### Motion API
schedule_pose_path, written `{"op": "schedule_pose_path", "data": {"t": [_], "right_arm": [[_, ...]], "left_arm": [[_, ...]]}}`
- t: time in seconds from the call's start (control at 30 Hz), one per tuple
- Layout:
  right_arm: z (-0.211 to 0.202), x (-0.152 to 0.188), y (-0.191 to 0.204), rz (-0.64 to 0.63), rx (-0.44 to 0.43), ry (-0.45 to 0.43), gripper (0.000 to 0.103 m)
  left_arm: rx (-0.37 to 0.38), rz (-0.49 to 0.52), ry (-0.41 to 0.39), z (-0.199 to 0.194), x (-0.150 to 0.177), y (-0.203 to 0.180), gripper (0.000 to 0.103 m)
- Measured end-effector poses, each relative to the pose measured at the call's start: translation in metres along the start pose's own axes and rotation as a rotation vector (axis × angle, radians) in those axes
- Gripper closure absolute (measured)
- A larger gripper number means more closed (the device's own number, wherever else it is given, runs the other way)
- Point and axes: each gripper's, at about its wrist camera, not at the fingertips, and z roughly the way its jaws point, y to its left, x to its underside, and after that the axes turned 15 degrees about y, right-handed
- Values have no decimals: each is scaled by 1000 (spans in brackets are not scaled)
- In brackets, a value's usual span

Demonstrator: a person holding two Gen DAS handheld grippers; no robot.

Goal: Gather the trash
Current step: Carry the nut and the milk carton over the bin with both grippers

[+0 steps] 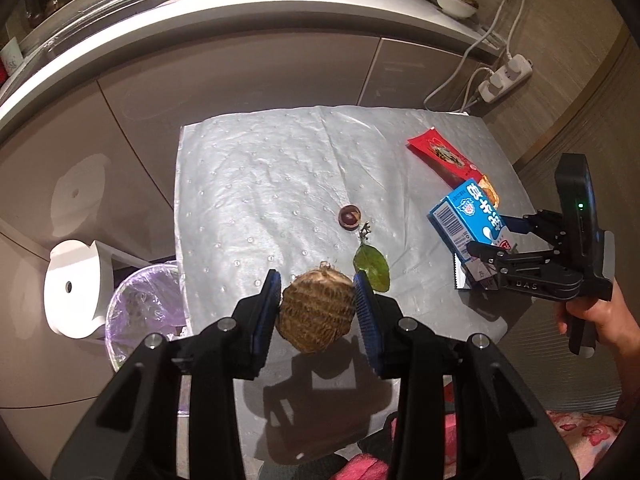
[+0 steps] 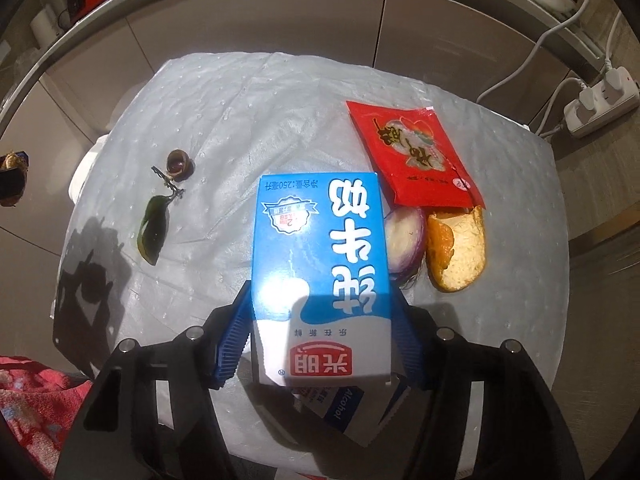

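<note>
Trash spread on a small table under a dimpled white sheet point(image 1: 256, 168), set against kitchen cabinets.

Left gripper point(image 1: 316, 300): blue pads closed against both sides of a brown, fibrous, roundish husk point(image 1: 316, 312), which hangs above the sheet's near edge.

Right gripper point(image 2: 320, 344): jaws about halfway apart, straddling the lower end of a blue-and-white milk carton point(image 2: 320, 264). The left pad lies against the carton's edge; whether the right pad presses on it cannot be told. An alcohol-wipe sachet point(image 2: 344, 412) shows beneath the carton.

Remaining on the sheet:
- red snack wrapper point(image 2: 412, 156), far right;
- piece of orange peel point(image 2: 456, 252) and half a purple onion point(image 2: 404, 240), side by side just below the wrapper;
- green leaf on a twig point(image 1: 370, 266);
- small dark nutshell point(image 1: 350, 216) near the twig's tip.

Bin lined with a pale purple bag point(image 1: 144, 308), on the floor at the table's left edge.
</note>
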Motion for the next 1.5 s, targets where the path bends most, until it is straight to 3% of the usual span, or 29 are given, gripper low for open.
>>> {"op": "schedule_pose_path", "data": {"t": [0.17,0.37,0.63,0.83,1.0,1.2,1.3,1.37,1.5], "right_arm": [[-39,-5,27,-25,15,-50,39],[-68,-31,113,-163,-44,-116,39],[-40,-75,244,-353,-130,-94,39],[-10,-92,312,-415,-151,-41,39],[-5,-96,330,-414,-135,-30,39],[-9,-94,322,-377,-97,-22,39],[-8,-93,318,-352,-92,-11,39],[-8,-92,317,-347,-90,-6,39],[-8,-90,321,-346,-93,-2,39]], "left_arm": [[10,-45,-26,-11,10,31,66],[-6,-122,-63,-32,35,84,67],[-63,-226,-78,-56,82,164,68],[-64,-272,-60,-50,104,208,68],[-51,-275,-25,-24,110,227,68],[26,-262,79,33,107,235,68],[24,-242,115,49,105,230,67],[17,-231,114,49,105,227,62],[-7,-210,82,34,106,220,42]]}}
